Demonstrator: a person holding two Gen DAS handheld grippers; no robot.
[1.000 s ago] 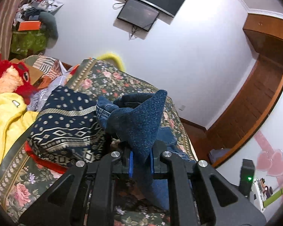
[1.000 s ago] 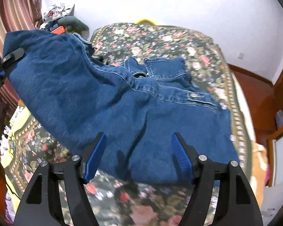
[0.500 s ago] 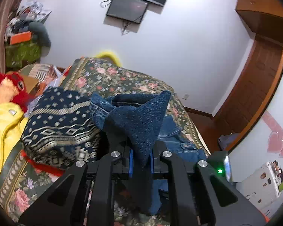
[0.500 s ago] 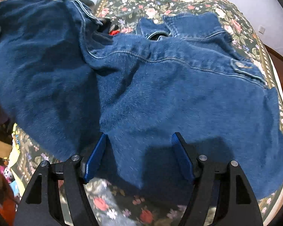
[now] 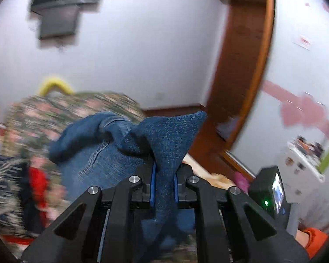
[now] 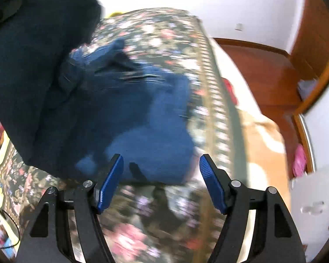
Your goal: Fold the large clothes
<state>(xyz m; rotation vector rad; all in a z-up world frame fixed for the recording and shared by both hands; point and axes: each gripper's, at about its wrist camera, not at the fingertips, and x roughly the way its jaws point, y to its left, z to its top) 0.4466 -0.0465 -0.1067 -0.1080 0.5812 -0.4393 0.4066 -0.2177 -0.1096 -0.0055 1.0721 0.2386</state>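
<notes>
In the left wrist view the left gripper (image 5: 163, 184) is clamped on a corner of the blue denim jacket (image 5: 111, 151); the cloth is pinched between the two blue pads (image 5: 152, 184), and a pointed flap of denim stands up above them while another strip hangs down below. The rest of the jacket bunches to the left, over the floral bedspread (image 5: 61, 109), which is blurred. A patterned navy textile (image 5: 4, 182) and something red (image 5: 36, 186) lie at the left edge. On the white wall hang a dark screen (image 5: 57, 24) and a larger one above it; a wooden door frame (image 5: 247, 65) curves down the right side, and pink shapes (image 5: 304, 111) mark the wall beyond it. A black device with a green light (image 5: 268, 192) sits at the lower right. In the right wrist view the right gripper (image 6: 161, 182) has its jaws standing wide apart with nothing between them, poised over the near edge of the denim jacket (image 6: 131, 114), which is spread on the floral bedspread (image 6: 160, 35). One dark part of the jacket rises at the upper left. A beige blanket (image 6: 261, 135) lies at the right edge of the bed, with the wooden floor (image 6: 258, 65) beyond.
</notes>
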